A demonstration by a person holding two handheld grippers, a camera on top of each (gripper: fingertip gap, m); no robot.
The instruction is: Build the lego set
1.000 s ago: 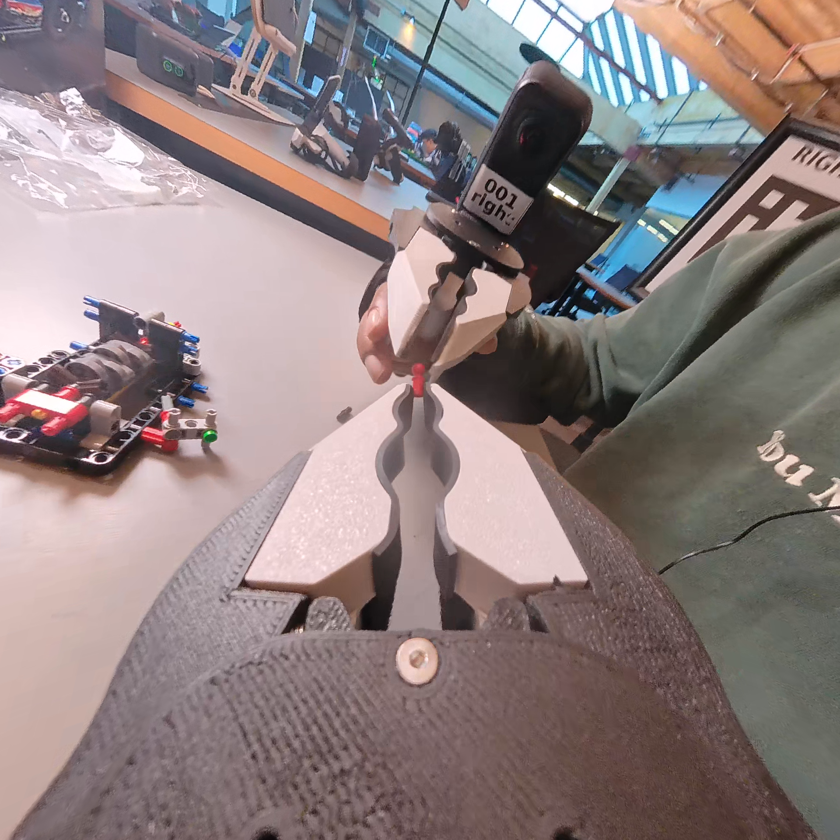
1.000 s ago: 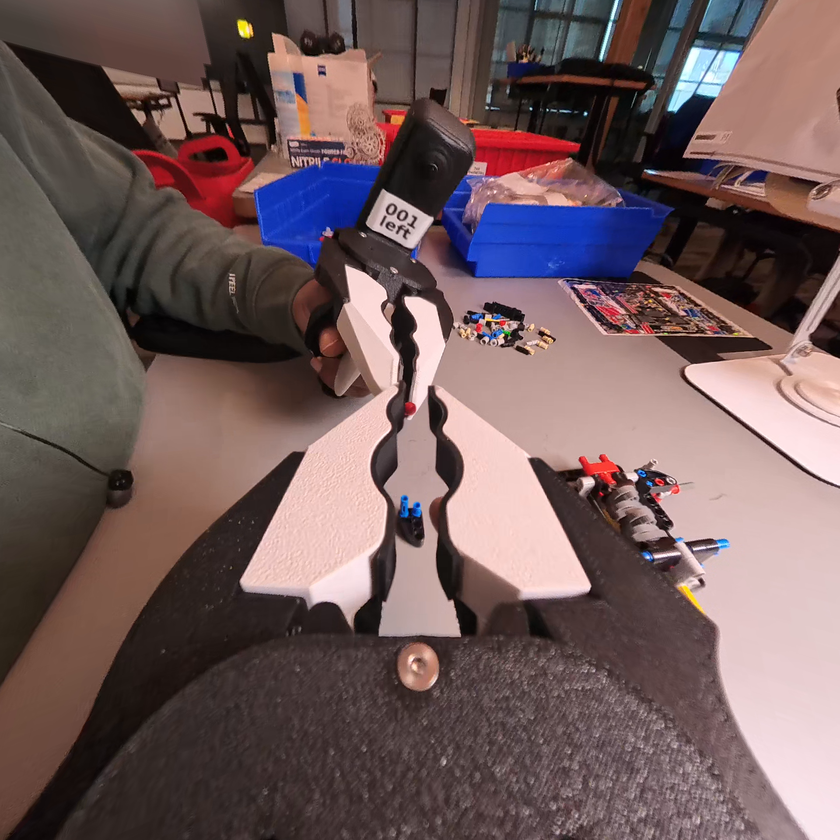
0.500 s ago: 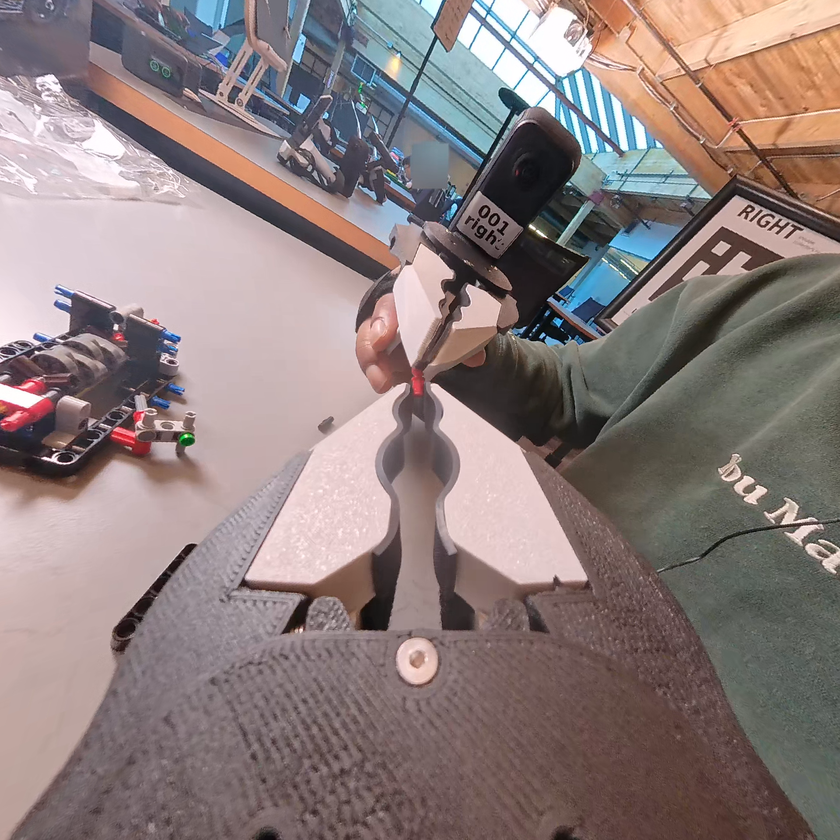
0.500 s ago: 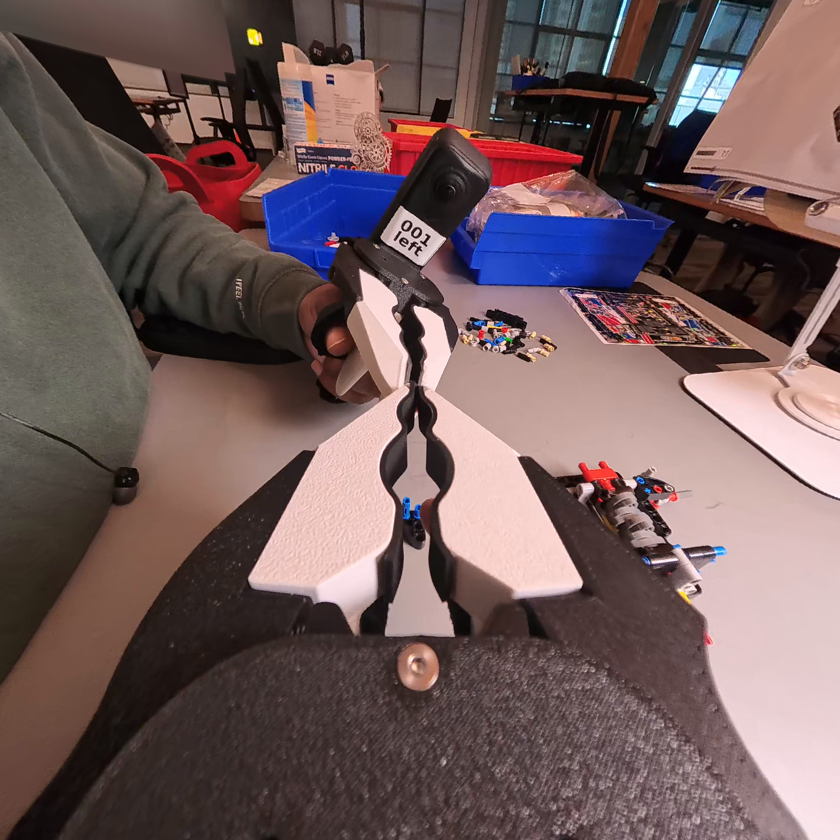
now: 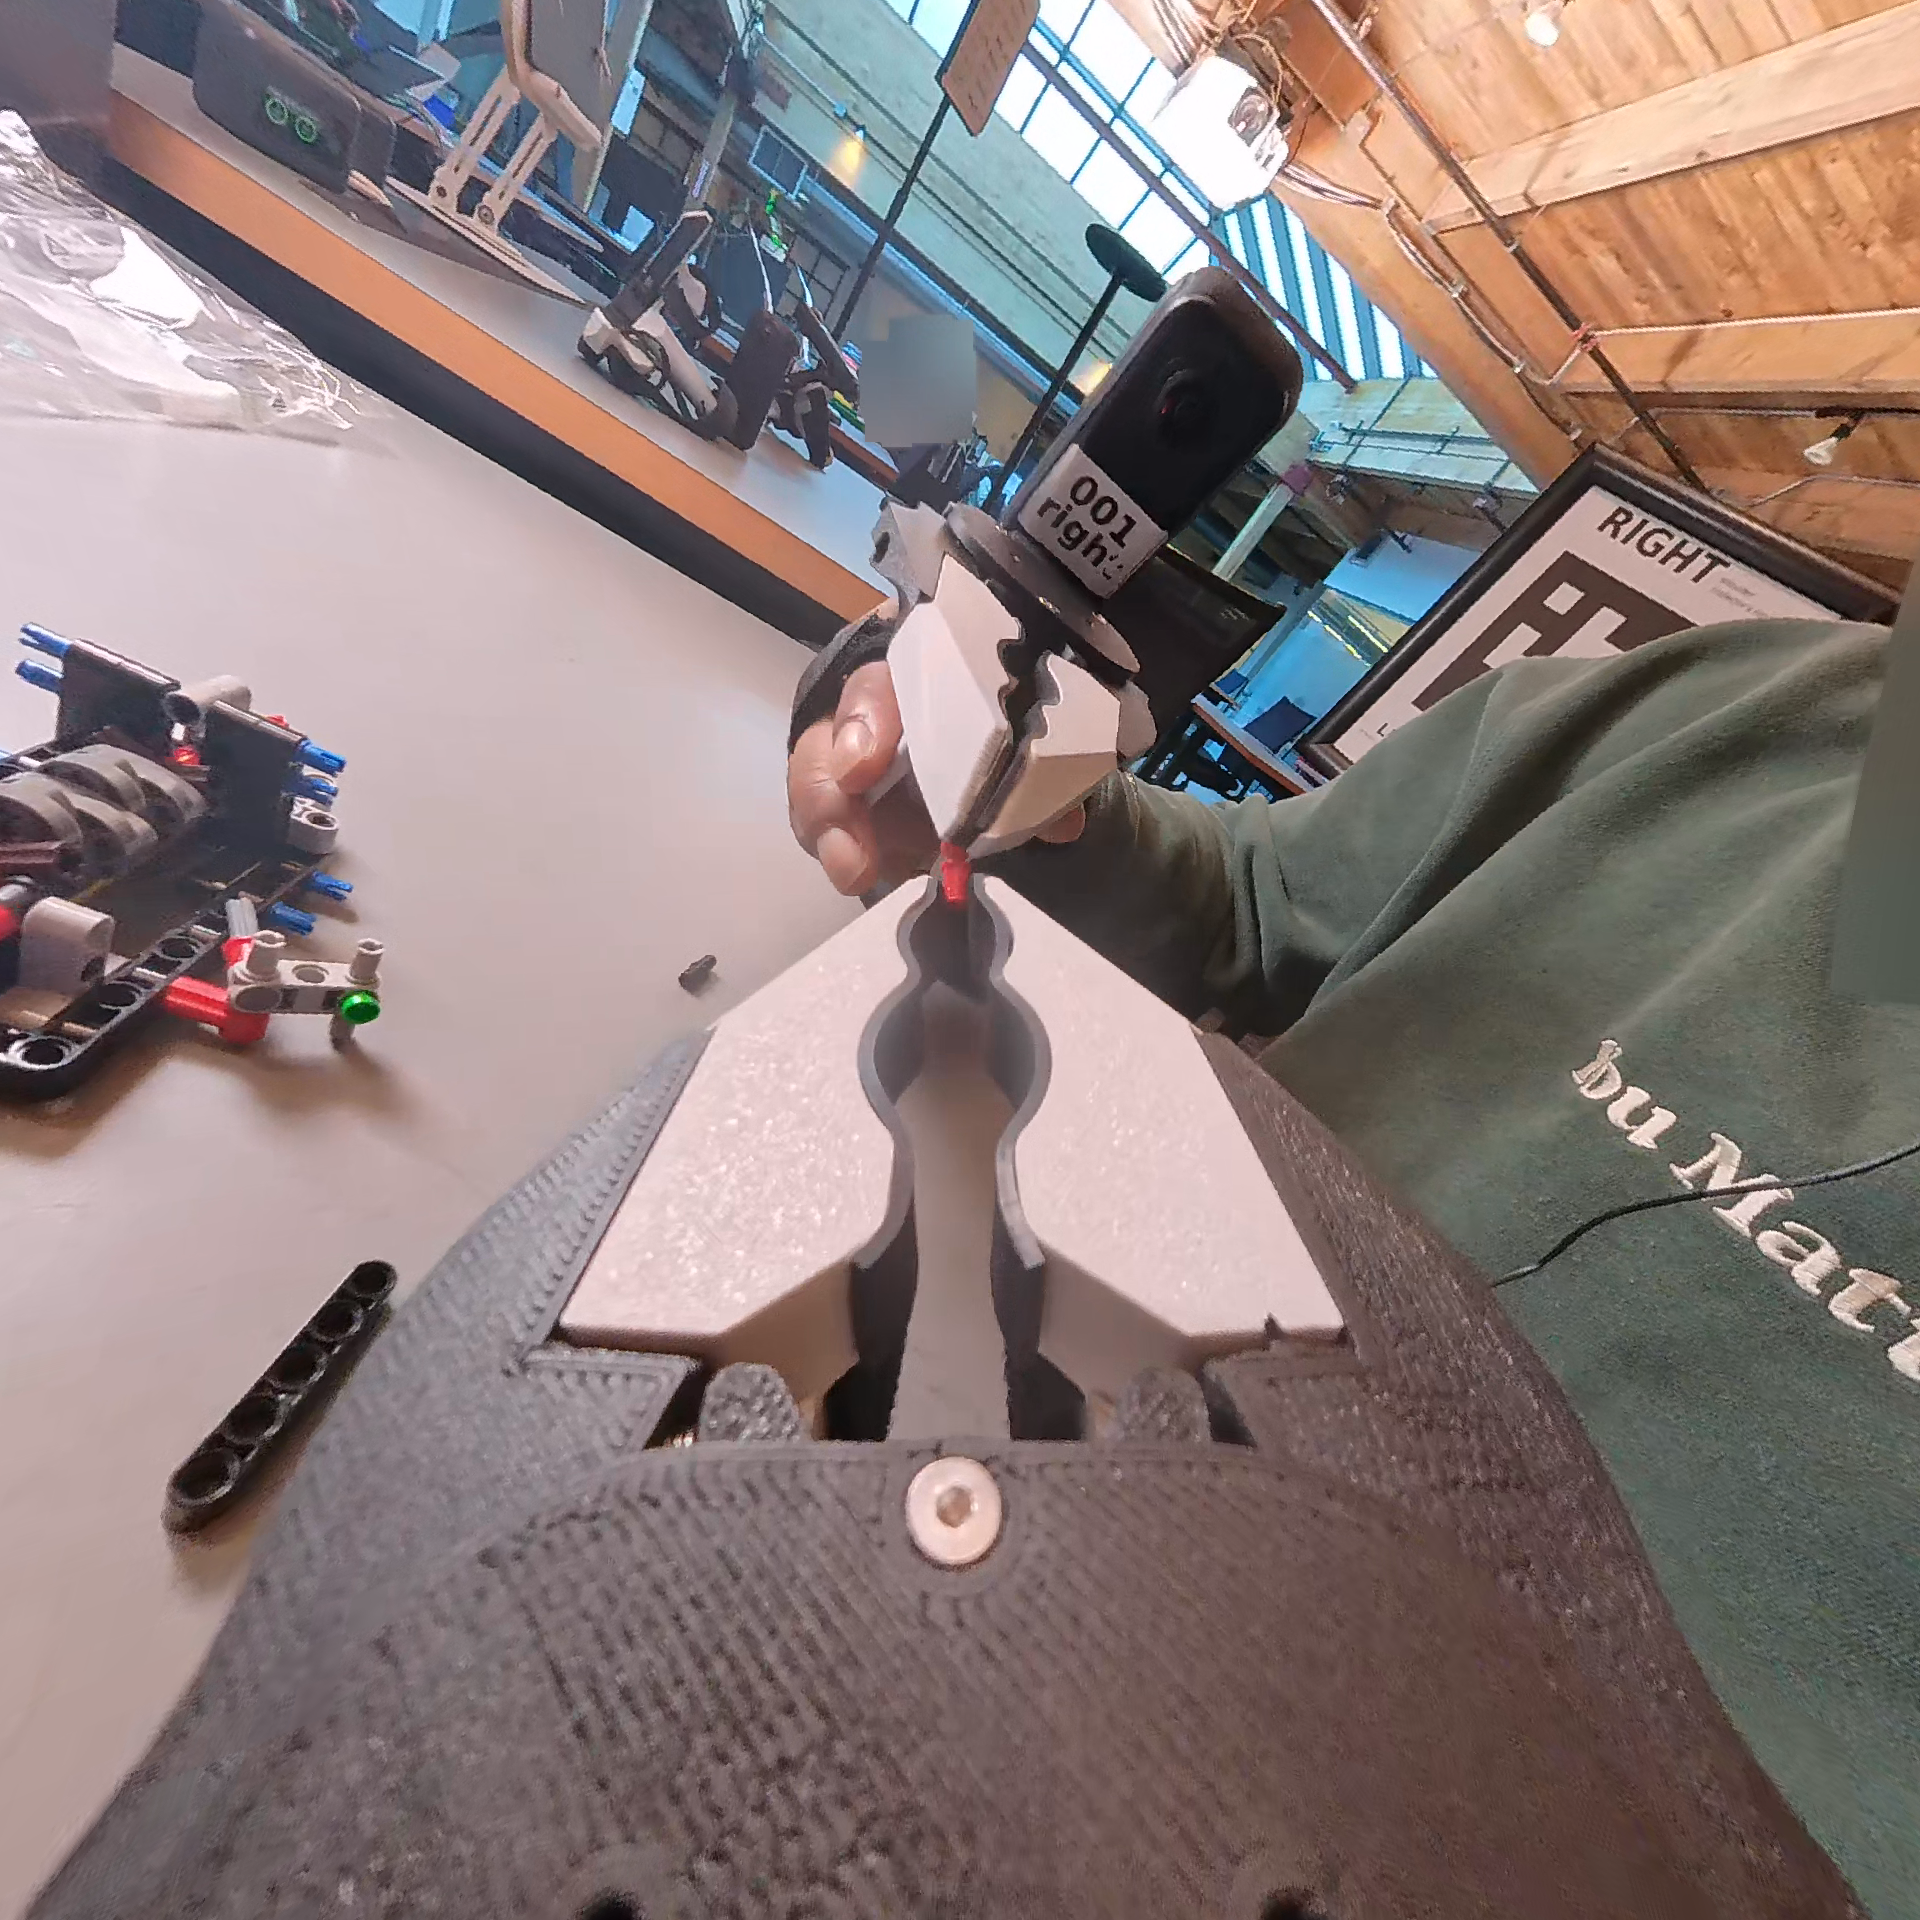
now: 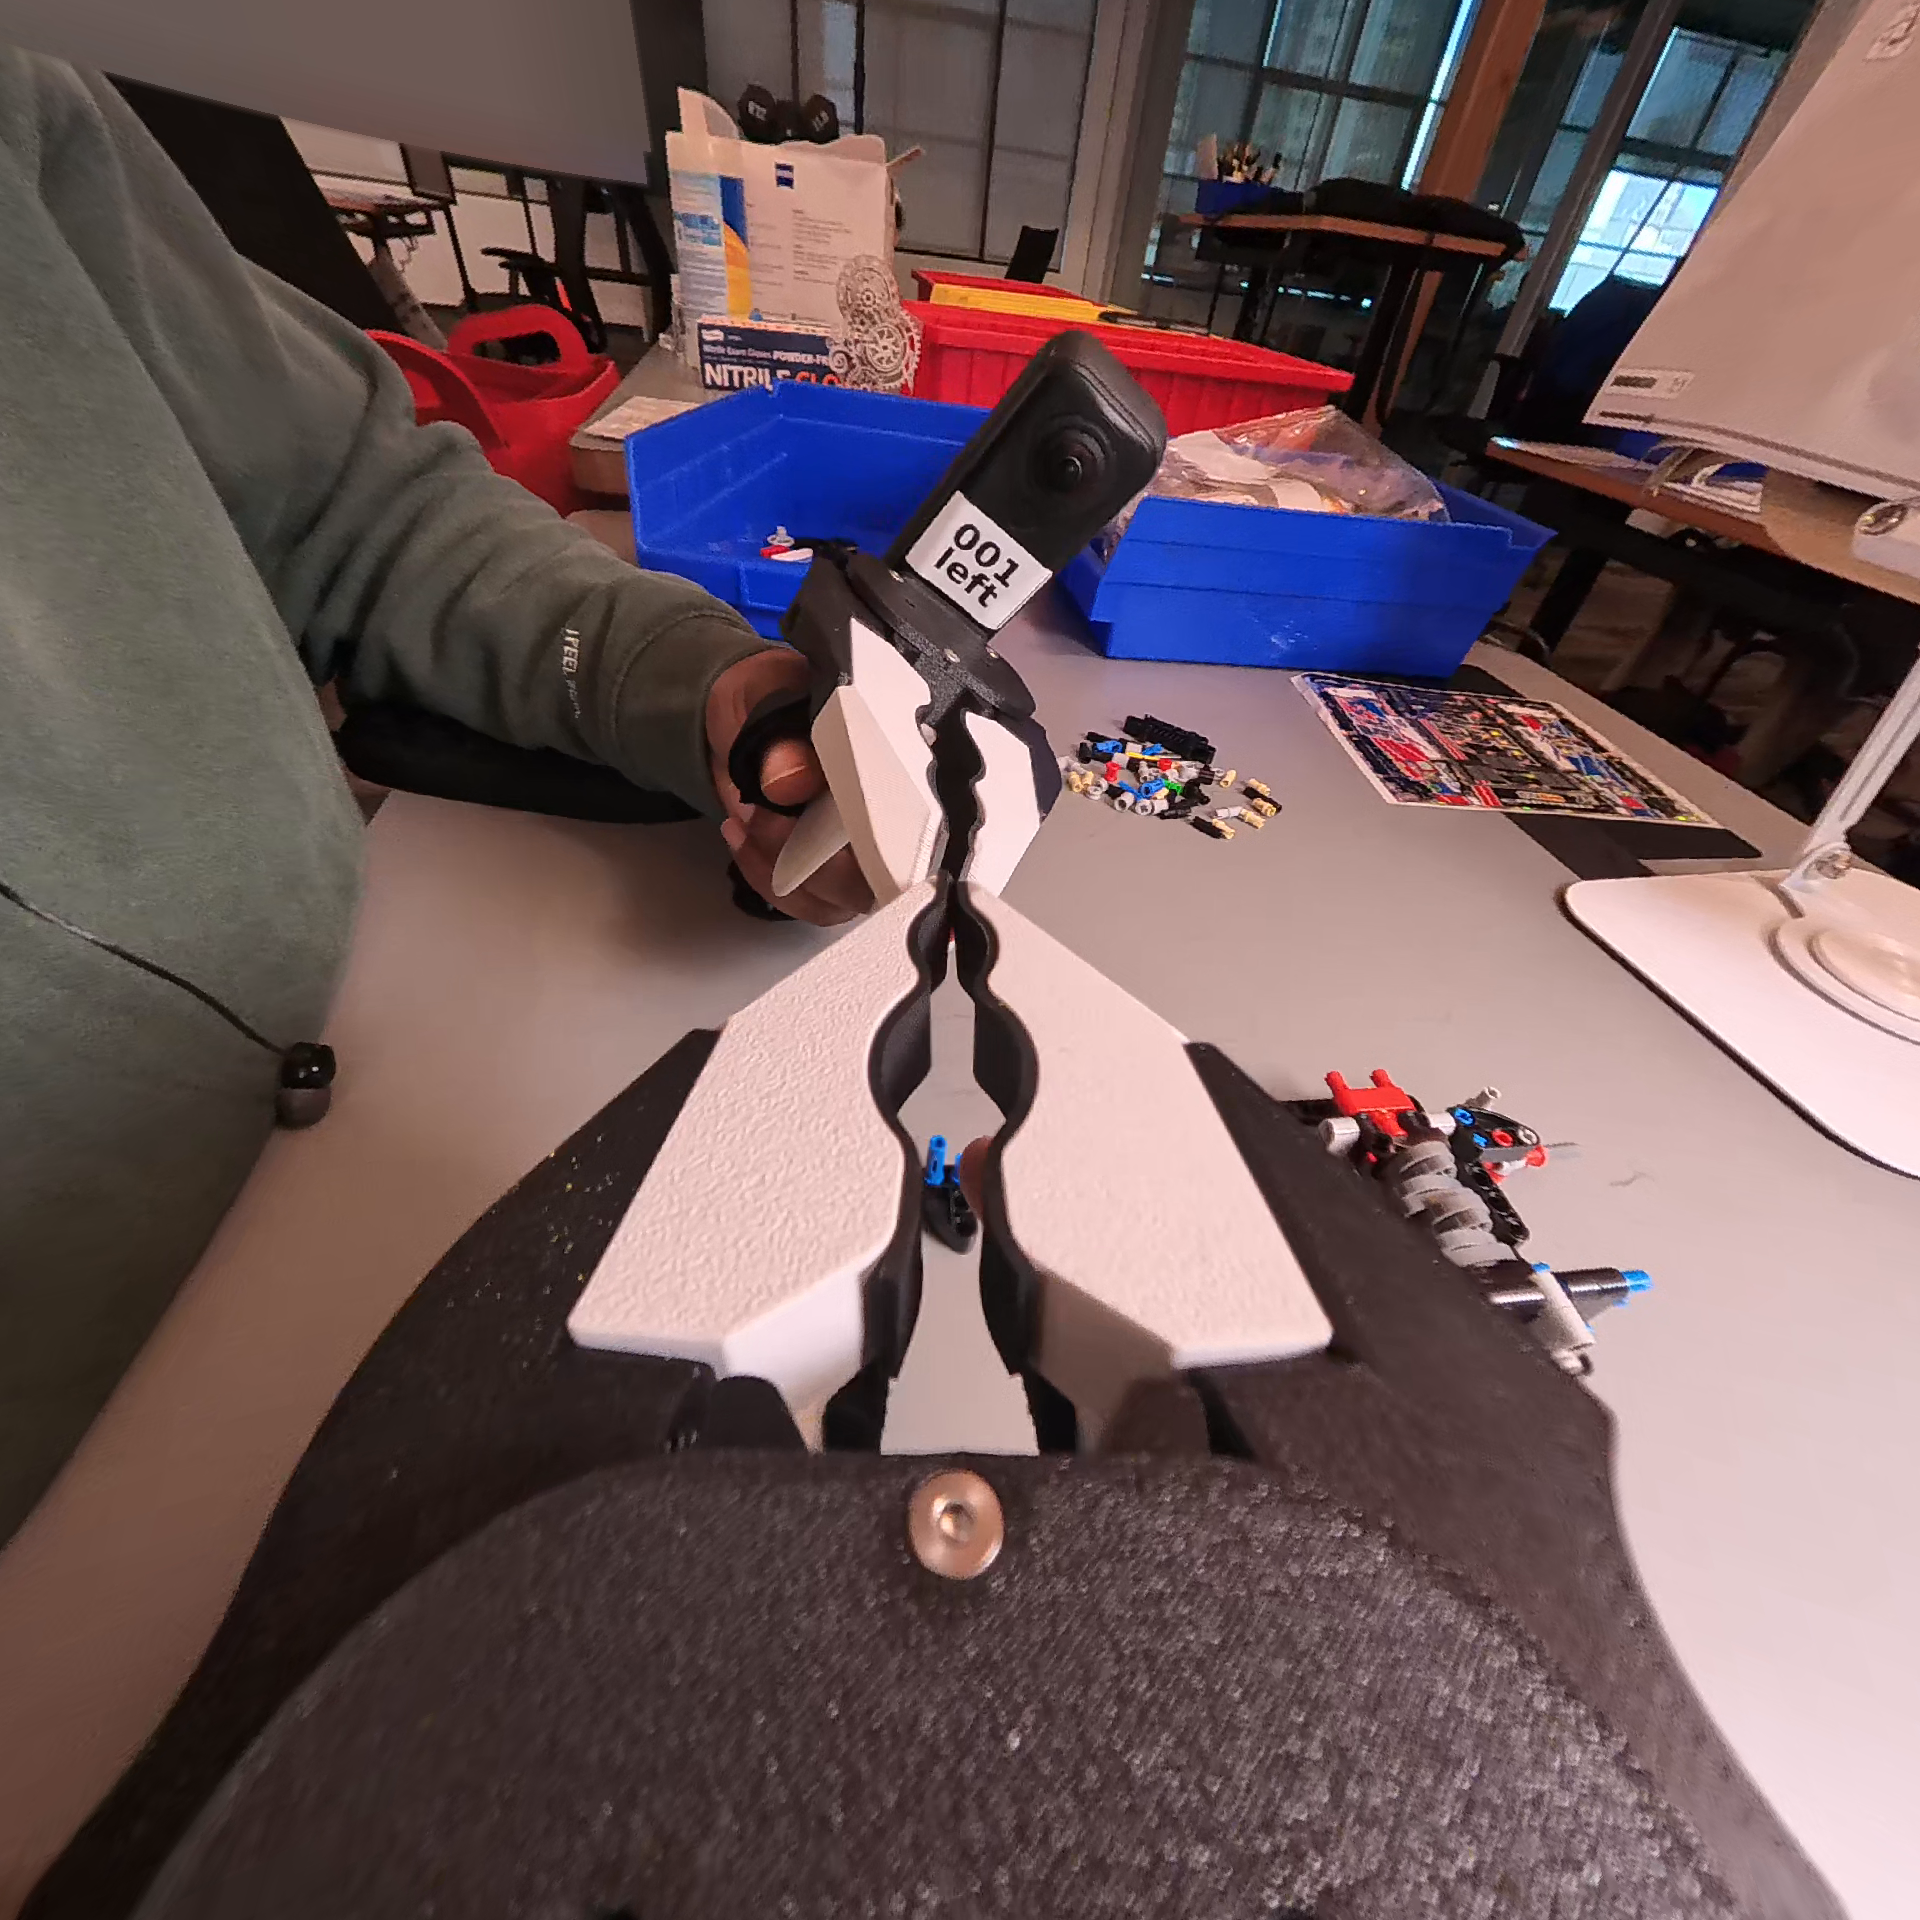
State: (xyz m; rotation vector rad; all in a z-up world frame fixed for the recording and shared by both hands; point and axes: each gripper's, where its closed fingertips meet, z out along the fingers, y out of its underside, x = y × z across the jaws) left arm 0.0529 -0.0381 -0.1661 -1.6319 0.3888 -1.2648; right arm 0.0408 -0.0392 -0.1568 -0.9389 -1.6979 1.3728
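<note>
Red pin (image 5: 952, 879) | pinched between closed left tongs (image 5: 954, 902), right tongs (image 5: 968, 840) tip-to-tip.

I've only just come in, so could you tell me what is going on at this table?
A person is building a lego set with a handheld gripper in each hand. The two grippers meet tip to tip above the table, with a small red pin between them. The right gripper is shut on it; the left gripper is closed at its other end. The partly built model, a loose black beam and a pile of small parts lie on the table.
</note>
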